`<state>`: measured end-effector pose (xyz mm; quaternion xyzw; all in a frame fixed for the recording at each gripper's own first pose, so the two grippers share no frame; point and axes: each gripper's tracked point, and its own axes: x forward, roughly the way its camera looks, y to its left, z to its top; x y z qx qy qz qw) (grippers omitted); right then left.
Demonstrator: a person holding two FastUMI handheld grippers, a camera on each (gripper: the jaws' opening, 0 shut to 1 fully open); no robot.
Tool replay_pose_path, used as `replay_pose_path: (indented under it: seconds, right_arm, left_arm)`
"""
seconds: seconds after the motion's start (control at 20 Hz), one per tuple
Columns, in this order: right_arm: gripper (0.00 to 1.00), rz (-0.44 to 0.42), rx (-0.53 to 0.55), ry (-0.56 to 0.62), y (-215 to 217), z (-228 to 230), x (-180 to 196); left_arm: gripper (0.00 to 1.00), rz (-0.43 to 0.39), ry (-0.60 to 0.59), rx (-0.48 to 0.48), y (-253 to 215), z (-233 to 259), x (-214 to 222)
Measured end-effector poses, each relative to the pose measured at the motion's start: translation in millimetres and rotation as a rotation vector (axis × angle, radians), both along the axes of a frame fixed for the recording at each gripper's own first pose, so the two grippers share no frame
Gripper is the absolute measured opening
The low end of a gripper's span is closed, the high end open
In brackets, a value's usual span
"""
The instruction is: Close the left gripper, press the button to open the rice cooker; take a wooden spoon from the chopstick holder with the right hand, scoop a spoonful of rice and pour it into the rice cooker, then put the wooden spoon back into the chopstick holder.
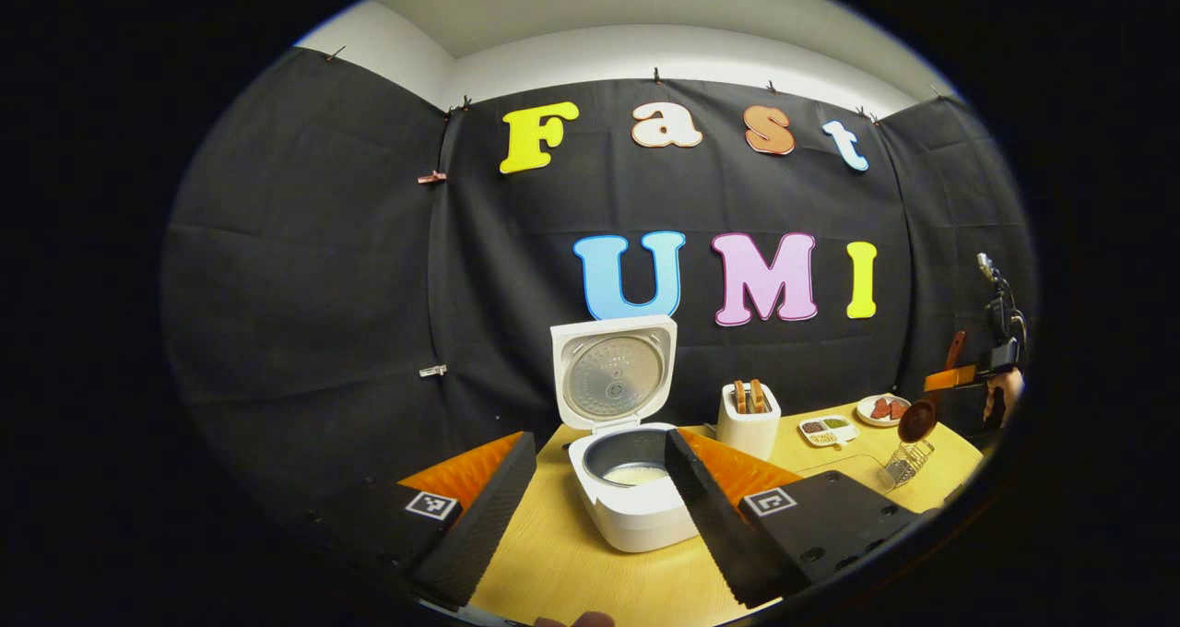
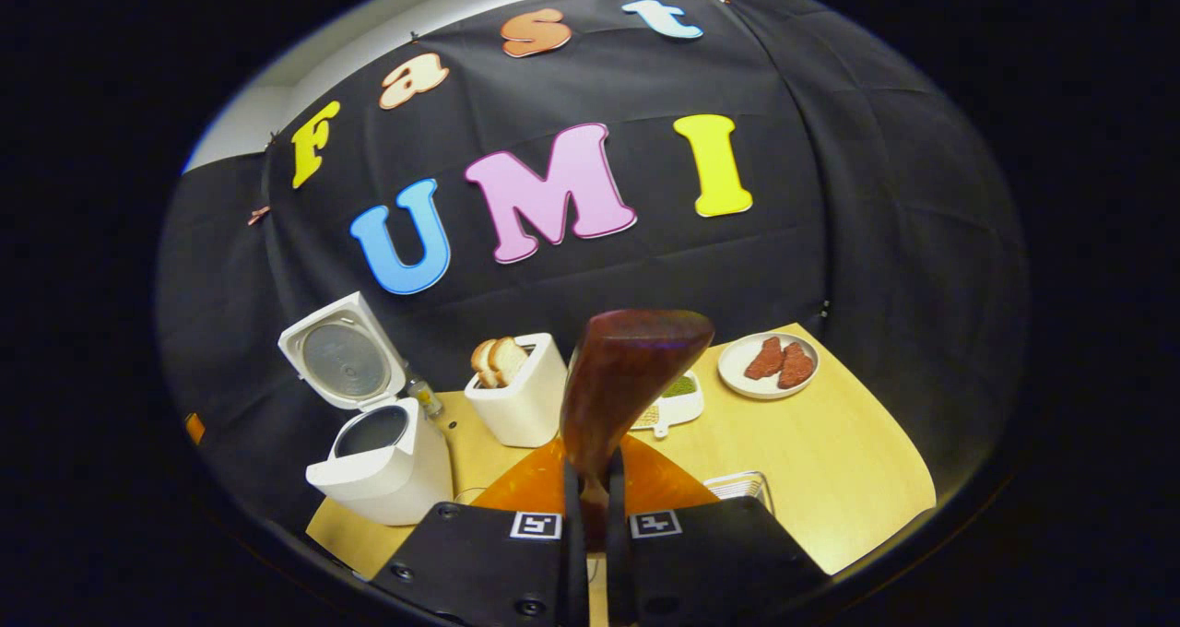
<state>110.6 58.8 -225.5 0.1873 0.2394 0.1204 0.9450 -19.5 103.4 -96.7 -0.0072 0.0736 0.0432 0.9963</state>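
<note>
Wooden spoon: clamped upright in right gripper, above chopstick holder.
Left gripper: fingers apart, facing rice cooker.

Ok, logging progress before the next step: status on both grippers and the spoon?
Left gripper open, facing open rice cooker. Right gripper shut on wooden spoon, held above chopstick holder. Nothing in the way.

no readable text; square coded markers on claws.
</note>
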Motion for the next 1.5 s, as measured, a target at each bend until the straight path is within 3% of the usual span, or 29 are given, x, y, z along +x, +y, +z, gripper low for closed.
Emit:
replay_pose_path:
  seconds: [0.15,0.35,0.65,0.75,0.85,1.0,1.35,1.5]
  right_arm:
    - [0.12,0.078,-0.067,0.009,35.7,-17.9,-9.3]
    - [0.12,0.18,-0.246,0.031,72.4,-55.3,-18.2]
    - [0.12,0.233,-0.451,0.092,94.6,-117.0,-16.7]
    - [0.12,0.237,-0.474,0.131,99.2,-138.1,-21.0]
    - [0.12,0.225,-0.422,0.183,109.0,-153.8,-28.4]
    - [0.12,0.203,-0.253,0.231,142.4,-154.5,-37.3]
    - [0.12,0.147,-0.087,0.282,176.6,-145.7,-37.9]
    - [0.12,0.108,0.038,0.319,182.6,-144.4,-36.7]
  left_arm:
    - [0.97,-0.014,0.012,-0.001,3.3,-5.3,0.8]
    - [0.97,-0.033,0.014,0.007,3.9,-4.8,3.0]
    - [0.97,-0.019,0.024,0.017,15.5,-6.1,5.4]
    - [0.97,-0.008,0.04,0.022,19.0,-9.0,3.0]
    - [0.97,-0.003,0.051,0.024,20.3,-10.3,-3.0]
    - [0.97,0.014,0.065,0.028,24.7,-10.8,-8.8]
    - [0.97,0.035,0.076,0.032,27.8,-10.9,-13.1]
    - [0.97,0.043,0.079,0.027,28.7,-11.8,-13.0]
